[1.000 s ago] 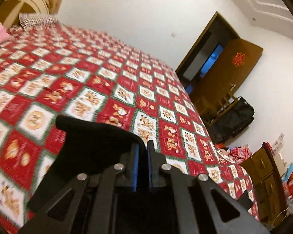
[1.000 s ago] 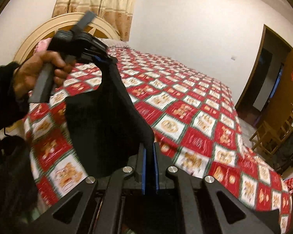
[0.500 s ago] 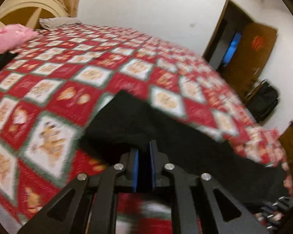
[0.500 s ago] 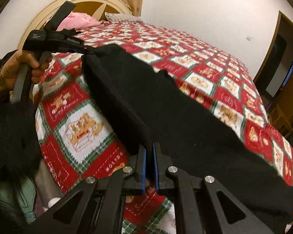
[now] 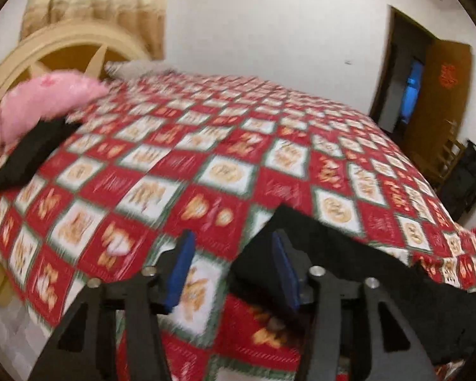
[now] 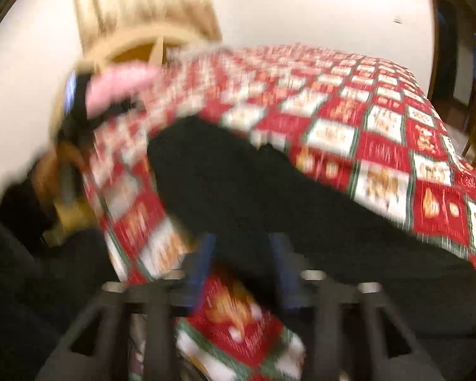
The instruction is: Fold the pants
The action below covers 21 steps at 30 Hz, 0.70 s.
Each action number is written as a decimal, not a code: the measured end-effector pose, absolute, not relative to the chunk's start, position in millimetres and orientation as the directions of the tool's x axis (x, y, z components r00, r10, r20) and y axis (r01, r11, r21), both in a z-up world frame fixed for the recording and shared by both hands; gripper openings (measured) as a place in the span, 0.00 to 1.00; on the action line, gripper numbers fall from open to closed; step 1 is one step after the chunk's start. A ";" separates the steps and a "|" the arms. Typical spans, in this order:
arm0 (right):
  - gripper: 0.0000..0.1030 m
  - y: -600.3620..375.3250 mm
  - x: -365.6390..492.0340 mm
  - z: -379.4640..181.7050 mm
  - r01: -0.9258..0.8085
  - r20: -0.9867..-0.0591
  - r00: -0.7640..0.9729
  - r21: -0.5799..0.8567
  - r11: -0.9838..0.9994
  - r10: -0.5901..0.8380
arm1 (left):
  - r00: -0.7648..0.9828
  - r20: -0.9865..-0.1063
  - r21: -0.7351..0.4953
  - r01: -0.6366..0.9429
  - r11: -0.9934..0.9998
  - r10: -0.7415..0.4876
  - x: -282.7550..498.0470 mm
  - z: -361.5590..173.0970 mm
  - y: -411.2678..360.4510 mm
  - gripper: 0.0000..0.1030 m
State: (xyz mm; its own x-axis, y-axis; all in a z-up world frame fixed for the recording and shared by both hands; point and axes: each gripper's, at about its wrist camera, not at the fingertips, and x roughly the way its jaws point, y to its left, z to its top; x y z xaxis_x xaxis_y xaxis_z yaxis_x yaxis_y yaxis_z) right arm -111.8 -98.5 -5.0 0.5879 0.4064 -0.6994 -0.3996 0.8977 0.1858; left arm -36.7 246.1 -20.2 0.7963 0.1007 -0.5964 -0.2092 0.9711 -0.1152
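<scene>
The black pants [image 5: 349,254] lie along the near edge of the bed with the red patterned quilt [image 5: 206,146]. My left gripper [image 5: 231,263] is open, with the pants' end beside its right pad and nothing held. In the blurred right wrist view the pants [image 6: 238,184] spread across the quilt [image 6: 380,127]. My right gripper [image 6: 244,266] is open just above the pants' near edge. The left gripper [image 6: 76,101] shows at far left in a hand.
A pink pillow [image 5: 44,101] and another black garment [image 5: 28,155] lie by the cream headboard [image 5: 63,50]. A doorway [image 5: 406,79], wooden chair and black bag [image 5: 466,177] stand at right beyond the bed.
Both grippers have opened and let go of the pants, which now lie on the quilt. Both cameras have swung towards the headboard, with motion blur.
</scene>
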 end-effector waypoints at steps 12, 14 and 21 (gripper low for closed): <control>0.37 -51.9 27.8 -43.9 -0.256 -0.753 0.552 0.257 0.932 0.359 | 0.770 -0.626 0.042 -0.129 0.991 0.127 8.5 -57.9 156.3 0.53; 0.37 -45.6 36.9 -62.4 -0.232 -0.796 0.505 0.246 0.941 0.332 | 0.730 -0.670 0.054 -0.133 0.990 0.135 9.9 -70.6 156.2 0.53; 0.37 -47.2 52.7 -76.6 -0.205 -0.810 0.463 0.298 0.932 0.361 | 0.707 -0.678 0.156 -0.129 0.979 0.201 12.7 -81.1 143.1 0.56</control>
